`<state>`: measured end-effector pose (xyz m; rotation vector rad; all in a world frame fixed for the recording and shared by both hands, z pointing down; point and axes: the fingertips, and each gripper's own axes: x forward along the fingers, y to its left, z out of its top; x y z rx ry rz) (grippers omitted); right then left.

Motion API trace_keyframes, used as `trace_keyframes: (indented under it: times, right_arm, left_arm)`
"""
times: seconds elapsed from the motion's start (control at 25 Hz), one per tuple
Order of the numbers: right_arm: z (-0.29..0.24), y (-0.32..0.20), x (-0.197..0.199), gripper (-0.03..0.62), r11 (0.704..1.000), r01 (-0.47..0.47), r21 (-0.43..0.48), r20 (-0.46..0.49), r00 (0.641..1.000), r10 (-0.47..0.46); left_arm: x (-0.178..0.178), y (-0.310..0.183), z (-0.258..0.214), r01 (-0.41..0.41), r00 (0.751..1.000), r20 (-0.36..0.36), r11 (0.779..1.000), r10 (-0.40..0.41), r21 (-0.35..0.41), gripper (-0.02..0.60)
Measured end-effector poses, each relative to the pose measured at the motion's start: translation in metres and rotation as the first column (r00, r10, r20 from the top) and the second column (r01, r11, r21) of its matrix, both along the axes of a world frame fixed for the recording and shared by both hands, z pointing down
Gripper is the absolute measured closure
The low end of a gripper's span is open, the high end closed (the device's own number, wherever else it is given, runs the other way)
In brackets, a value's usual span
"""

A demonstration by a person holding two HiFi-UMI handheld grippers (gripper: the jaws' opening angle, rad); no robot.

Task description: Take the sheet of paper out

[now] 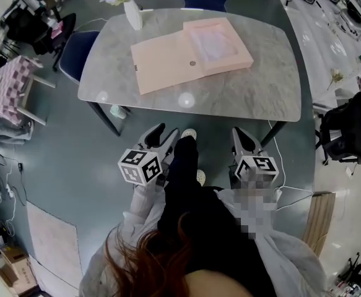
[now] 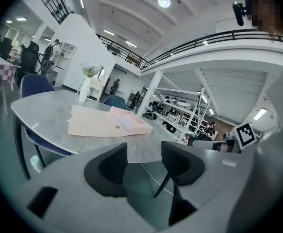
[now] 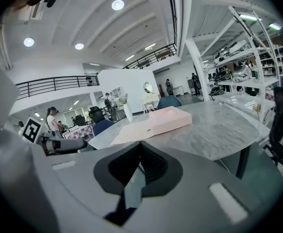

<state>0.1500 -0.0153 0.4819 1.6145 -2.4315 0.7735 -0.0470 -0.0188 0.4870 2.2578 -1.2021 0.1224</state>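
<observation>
The left gripper (image 2: pixel 142 161) is held with its jaws moderately apart and nothing between them. The right gripper (image 3: pixel 140 153) is seen with its jaws closed together, also empty. Both are well short of the pink box (image 1: pixel 230 64), off the near edge of the table (image 1: pixel 248 101). The box lies open, with its lid flap (image 1: pixel 165 67) spread flat to its left, and the sheet of paper (image 1: pixel 212 44) rests inside it. The sheet is judged light, limp and easily creased, so a corner or free edge by the box's wall would best be pinched gently. Room is open above the box; a vase (image 1: pixel 132 12) stands beyond the flap.
</observation>
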Motion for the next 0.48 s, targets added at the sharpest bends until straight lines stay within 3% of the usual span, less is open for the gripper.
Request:
trace_keyframes:
  times: [0.48]
  right_arm:
    - [-0.004,-0.095,-0.005,0.583,1.000,0.008,-0.007,-0.012,1.000,-0.008]
  left_arm:
    - [0.000,-0.091,0.004,0.003,1.000,-0.024,1.000,-0.003,-0.022,0.369]
